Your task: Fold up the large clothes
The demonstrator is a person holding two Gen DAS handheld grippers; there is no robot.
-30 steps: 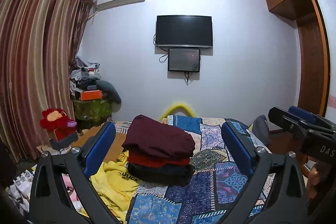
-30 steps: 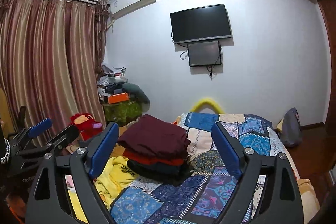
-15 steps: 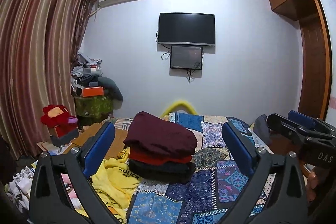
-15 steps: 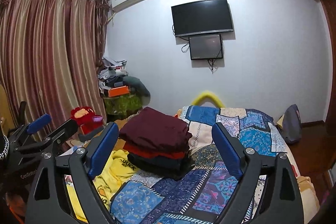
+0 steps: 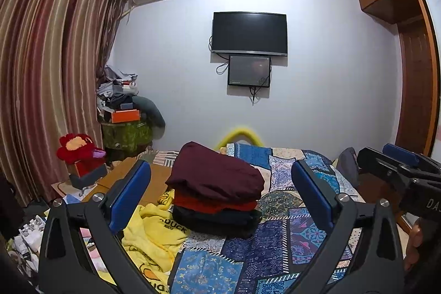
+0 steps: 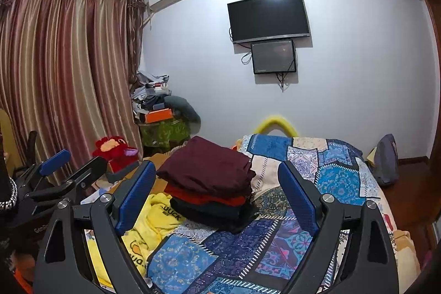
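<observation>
A stack of folded clothes point(image 5: 217, 192) sits on the patchwork bed point(image 5: 275, 247): maroon on top, red under it, dark at the bottom; the right wrist view shows the stack point(image 6: 209, 181) too. A crumpled yellow garment point(image 5: 154, 236) with "DUCK" print lies to its left, also the yellow garment point(image 6: 148, 222). My left gripper point(image 5: 220, 200) is open, held above the bed short of the stack, nothing between its blue pads. My right gripper point(image 6: 217, 197) is likewise open and empty. Each gripper shows at the edge of the other's view.
A red plush toy point(image 5: 80, 148) sits on a box at the left, near striped curtains point(image 5: 49, 73). A cluttered green stand point(image 5: 126, 134) fills the corner. A TV point(image 5: 249, 33) hangs on the far wall. A wooden wardrobe point(image 5: 413, 73) is on the right; a grey bag point(image 6: 387, 159) leans beside the bed.
Both cameras have tilted slightly upward and eased back; the stack and bed sit a little lower in view. Both grippers stay open; nothing on the bed has moved.
</observation>
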